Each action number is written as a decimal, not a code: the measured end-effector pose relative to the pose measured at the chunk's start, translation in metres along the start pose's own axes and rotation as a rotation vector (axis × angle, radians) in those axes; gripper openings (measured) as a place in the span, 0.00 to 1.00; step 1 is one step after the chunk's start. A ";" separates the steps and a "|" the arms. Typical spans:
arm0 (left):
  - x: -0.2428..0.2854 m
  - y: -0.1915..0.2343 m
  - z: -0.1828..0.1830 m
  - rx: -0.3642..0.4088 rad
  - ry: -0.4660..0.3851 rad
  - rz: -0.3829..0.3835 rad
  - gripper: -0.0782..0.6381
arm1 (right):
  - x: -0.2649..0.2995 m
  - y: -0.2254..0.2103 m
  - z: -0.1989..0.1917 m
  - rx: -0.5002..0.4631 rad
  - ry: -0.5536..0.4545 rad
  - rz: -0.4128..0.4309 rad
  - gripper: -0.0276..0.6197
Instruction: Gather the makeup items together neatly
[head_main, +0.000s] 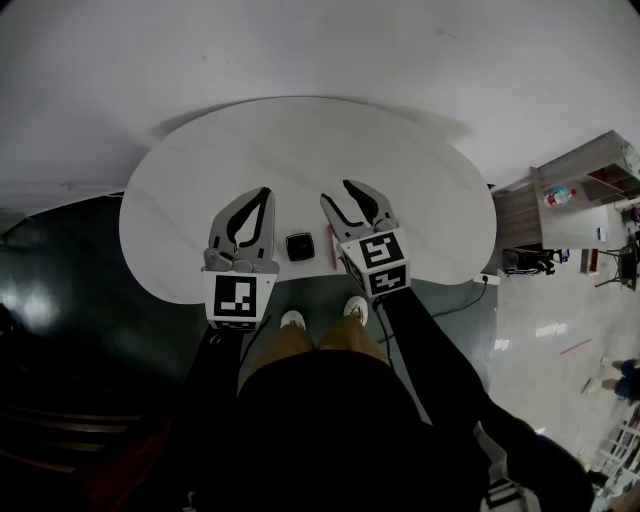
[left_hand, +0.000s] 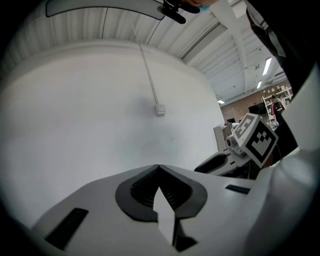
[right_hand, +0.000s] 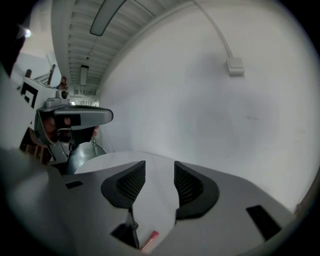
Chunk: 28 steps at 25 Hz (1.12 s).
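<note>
Makeup items, as far as I can see, come to just 2 things: a black square compact (head_main: 300, 246) and a thin pink stick (head_main: 332, 247).

Starting at the tools. The right gripper (head_main: 337, 192) has its jaws apart with nothing between the pads; its own view shows only bare white surface in the gap. The left gripper (head_main: 266, 192) has its jaws brought together tip to tip, also on nothing. Both hang above the near edge of the tabletop (head_main: 200, 180), pointing toward the far edge.

Moving outward: the compact sits between the 2 grippers, close to the near edge and roughly as near to one as the other. The pink stick lies just right of the compact, apart from it by a sliver, right alongside the right gripper's inner jaw. Its long axis runs from the near edge toward the far edge, about parallel to the jaws. In the right gripper view, only the stick's end (right_hand: 150, 239) peeks out low behind the pads.

My read: the stick is the right gripper's job, since it's nearer that side. The jaws would need to drop and pull back toward the near edge to reach it. The rest of the tabletop looks bare, so gathering seems nearly done.
</note>
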<state>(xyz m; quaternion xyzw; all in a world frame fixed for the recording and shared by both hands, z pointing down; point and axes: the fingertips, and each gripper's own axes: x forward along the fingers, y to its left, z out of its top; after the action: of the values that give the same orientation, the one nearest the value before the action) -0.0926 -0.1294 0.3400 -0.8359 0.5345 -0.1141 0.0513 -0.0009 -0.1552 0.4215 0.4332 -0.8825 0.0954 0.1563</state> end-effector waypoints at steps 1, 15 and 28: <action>0.001 0.004 0.004 0.008 -0.004 0.011 0.13 | -0.003 0.000 0.010 -0.025 -0.029 -0.004 0.34; 0.004 0.000 0.045 0.047 -0.079 0.050 0.13 | -0.040 -0.010 0.069 -0.201 -0.235 -0.061 0.34; -0.008 -0.005 0.049 0.034 -0.091 0.072 0.13 | -0.056 0.006 0.083 -0.167 -0.303 0.004 0.08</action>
<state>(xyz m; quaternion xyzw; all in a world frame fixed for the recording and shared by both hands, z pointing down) -0.0797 -0.1222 0.2927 -0.8193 0.5594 -0.0834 0.0938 0.0107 -0.1354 0.3233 0.4263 -0.9017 -0.0444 0.0566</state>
